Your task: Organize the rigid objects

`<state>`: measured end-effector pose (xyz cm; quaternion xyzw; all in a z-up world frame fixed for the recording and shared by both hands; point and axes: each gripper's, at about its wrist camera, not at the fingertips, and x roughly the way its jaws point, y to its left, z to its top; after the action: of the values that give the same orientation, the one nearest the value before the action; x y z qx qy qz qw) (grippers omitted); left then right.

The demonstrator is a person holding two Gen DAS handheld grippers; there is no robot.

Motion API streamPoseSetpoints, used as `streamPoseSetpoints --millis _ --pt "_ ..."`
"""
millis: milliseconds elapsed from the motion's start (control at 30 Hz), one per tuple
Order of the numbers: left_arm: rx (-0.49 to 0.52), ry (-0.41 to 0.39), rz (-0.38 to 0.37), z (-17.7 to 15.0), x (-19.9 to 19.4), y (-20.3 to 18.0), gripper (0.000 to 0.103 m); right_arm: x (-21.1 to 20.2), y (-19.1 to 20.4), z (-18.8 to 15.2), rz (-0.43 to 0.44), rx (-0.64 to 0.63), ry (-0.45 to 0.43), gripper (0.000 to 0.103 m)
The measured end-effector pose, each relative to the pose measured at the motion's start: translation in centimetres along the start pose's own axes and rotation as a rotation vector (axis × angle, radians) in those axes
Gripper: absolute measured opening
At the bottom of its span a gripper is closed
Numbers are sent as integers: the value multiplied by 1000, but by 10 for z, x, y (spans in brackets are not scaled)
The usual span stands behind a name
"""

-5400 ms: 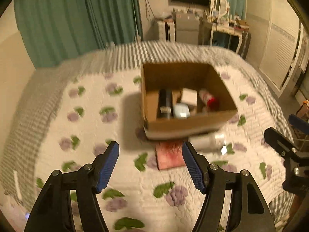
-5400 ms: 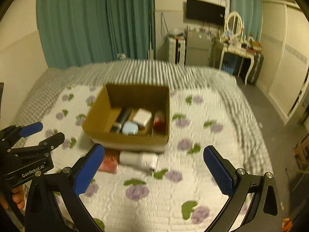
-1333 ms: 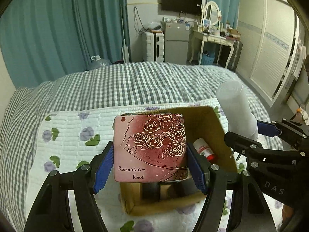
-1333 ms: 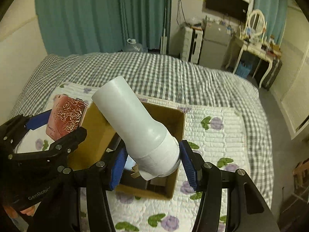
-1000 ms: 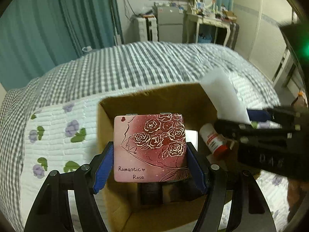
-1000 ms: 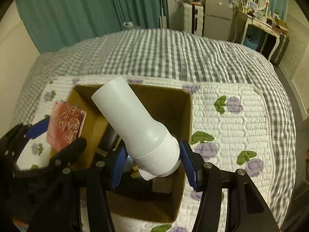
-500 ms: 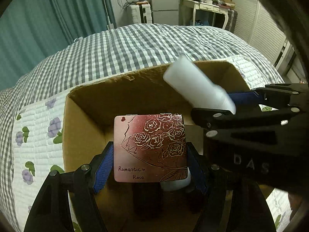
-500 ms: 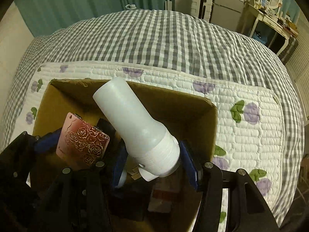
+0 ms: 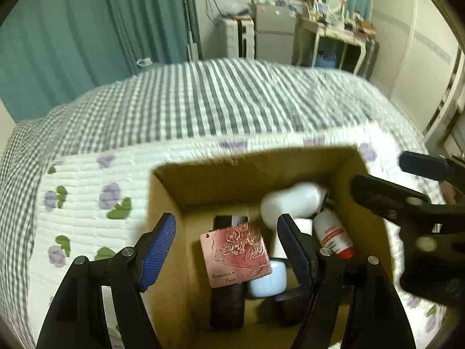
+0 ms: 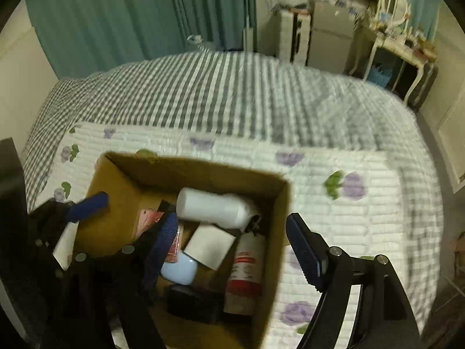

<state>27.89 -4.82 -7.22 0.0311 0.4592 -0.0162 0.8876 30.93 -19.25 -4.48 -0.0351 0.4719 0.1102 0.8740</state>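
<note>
1. Left wrist view: the pink card (image 9: 237, 254) is seen lying loose in the box (image 9: 167, 203), tilted on top of a black item (image 9: 226, 305) and a pale blue case (image 9: 268, 280). A moment ago it was clamped between the pads; now the left tool (image 9: 226, 250) is opening, with nothing pressed between its jaws.

2. The white bottle (image 10: 215, 206) has likewise been let go. It is seen on its side against the far wall of the box, across the other contents. The right tool (image 10: 232, 247) is opening and empty, where a second ago the bottle was gripped in it.

3. Both releases are judged complete, so these two items count as stowed. No loose item is seen on the quilt (image 9: 87, 180) in either view, so the sorting may be near its end; the bed nearest the person is hidden by the tools.

4. Also in the box: a red-capped bottle (image 10: 247, 267) along the right wall and a small white box (image 10: 209, 245) at the middle.

5. Both tools hang over the box opening, close together, the right one crossing the edge of the left view. Contact between them, or with the box walls, is the main risk when they are drawn out.

6. A dresser (image 10: 392, 37) and green curtains (image 10: 139, 20) stand well apart, beyond the bed.
</note>
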Motion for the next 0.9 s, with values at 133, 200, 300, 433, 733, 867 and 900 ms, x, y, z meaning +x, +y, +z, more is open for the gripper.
streamPoseSetpoints --millis 133,200,300,433,733,867,900 --pt "-23 -58 10 10 -40 4 75 -45 -4 4 -34 6 -60 83" --pt "-17 -99 6 14 -65 4 75 -69 -4 5 -49 8 -93 85" --pt "-6 -160 -2 19 -106 4 75 -111 -4 3 -71 20 -152 91" --pt "-30 -218 -35 18 -158 7 75 -165 0 -7 -94 37 -216 94" --pt "-12 -343 -33 -4 -250 8 75 -260 15 -44 -111 51 -377 103" --pt "-14 -395 -27 -21 -275 9 76 -284 22 -62 -87 63 -439 103" --pt "-19 -410 -25 -26 -279 10 76 -289 26 -69 -100 55 -456 103"
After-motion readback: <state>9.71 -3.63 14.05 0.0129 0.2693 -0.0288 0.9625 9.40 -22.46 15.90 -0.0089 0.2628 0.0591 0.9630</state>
